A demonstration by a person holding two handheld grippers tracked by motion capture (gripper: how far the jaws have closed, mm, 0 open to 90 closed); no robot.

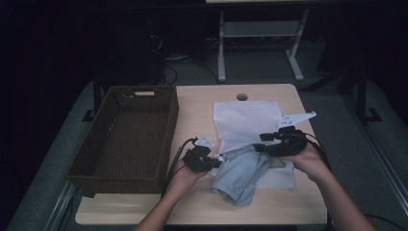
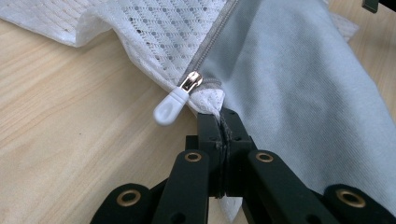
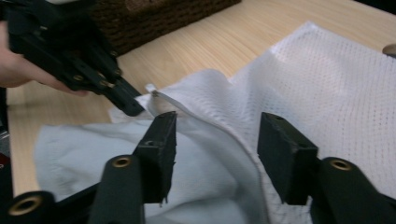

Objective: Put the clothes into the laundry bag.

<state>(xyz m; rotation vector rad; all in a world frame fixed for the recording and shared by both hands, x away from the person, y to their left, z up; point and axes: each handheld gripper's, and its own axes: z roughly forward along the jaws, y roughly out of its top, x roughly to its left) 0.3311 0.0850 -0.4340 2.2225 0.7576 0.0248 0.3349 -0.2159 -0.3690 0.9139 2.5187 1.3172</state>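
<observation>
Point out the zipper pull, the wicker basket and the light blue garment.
zipper pull (image 2: 169,106), left gripper view, on its white plastic tab.
wicker basket (image 1: 169,126), high view, on its right wall.
light blue garment (image 1: 240,173), high view, on the middle of the cloth sticking out of the mesh bag.

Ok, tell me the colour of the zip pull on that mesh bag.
White, on a gold-coloured slider: the zip pull of the white mesh bag shows best in the left gripper view.
</observation>
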